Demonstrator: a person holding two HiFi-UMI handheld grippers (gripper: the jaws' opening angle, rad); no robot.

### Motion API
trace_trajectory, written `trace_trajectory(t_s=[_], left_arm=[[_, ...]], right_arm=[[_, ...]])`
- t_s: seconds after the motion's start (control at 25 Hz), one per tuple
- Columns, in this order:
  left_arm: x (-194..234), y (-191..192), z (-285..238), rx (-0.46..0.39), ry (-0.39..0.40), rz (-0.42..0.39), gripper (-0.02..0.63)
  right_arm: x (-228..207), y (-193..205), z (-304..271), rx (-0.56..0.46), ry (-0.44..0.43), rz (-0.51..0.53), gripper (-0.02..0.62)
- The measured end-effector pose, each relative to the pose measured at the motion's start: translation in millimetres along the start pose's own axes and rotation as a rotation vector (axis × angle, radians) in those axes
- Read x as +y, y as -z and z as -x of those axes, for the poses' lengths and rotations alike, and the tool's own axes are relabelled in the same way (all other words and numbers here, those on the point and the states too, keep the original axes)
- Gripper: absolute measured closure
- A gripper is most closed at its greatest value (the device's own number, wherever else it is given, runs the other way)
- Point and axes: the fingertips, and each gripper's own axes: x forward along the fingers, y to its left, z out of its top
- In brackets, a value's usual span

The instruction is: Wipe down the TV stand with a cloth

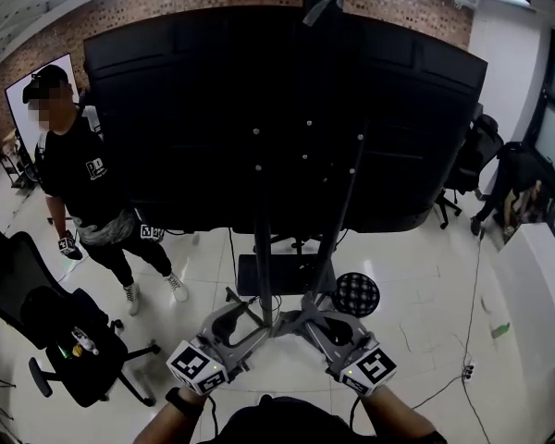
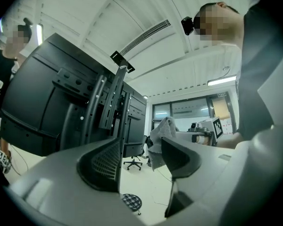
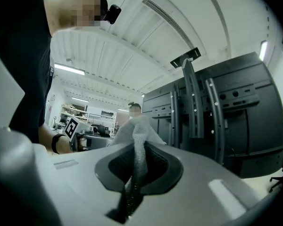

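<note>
The black TV stand [image 1: 264, 248] rises right in front of me, its two upright poles carrying large black screens [image 1: 287, 109] seen from the back. My right gripper [image 1: 307, 320] is low in the head view, near the foot of the poles. Its jaws are shut on a pale grey cloth [image 3: 137, 131], which bunches up beyond the right gripper's [image 3: 139, 149] tips. My left gripper [image 1: 239, 317] is beside it, held open with nothing between its jaws. From the left gripper [image 2: 141, 147] view the cloth [image 2: 161, 133] hangs just past its right jaw, with the stand's poles [image 2: 111, 107] to the left.
A person in black [image 1: 83, 183] stands at the left. A black office chair [image 1: 55, 331] with small bottles on its seat is at the near left. A round patterned disc [image 1: 358, 294] lies on the white floor by the stand's base [image 1: 245, 274]. Cables [image 1: 462, 359] run at the right.
</note>
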Motion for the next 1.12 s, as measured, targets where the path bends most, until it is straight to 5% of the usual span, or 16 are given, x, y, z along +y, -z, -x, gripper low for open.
trace_trajectory(t_s=[0.68, 1.12], left_arm=[[48, -40, -48, -0.047, 0.101, -0.036, 0.308], [69, -99, -90, -0.129, 0.107, -0.105, 0.310]], right_arm=[[-61, -66, -70, -0.057, -0.011, 0.188, 0.580], [-120, -158, -111, -0.071, -0.070, 0.462, 0.580]])
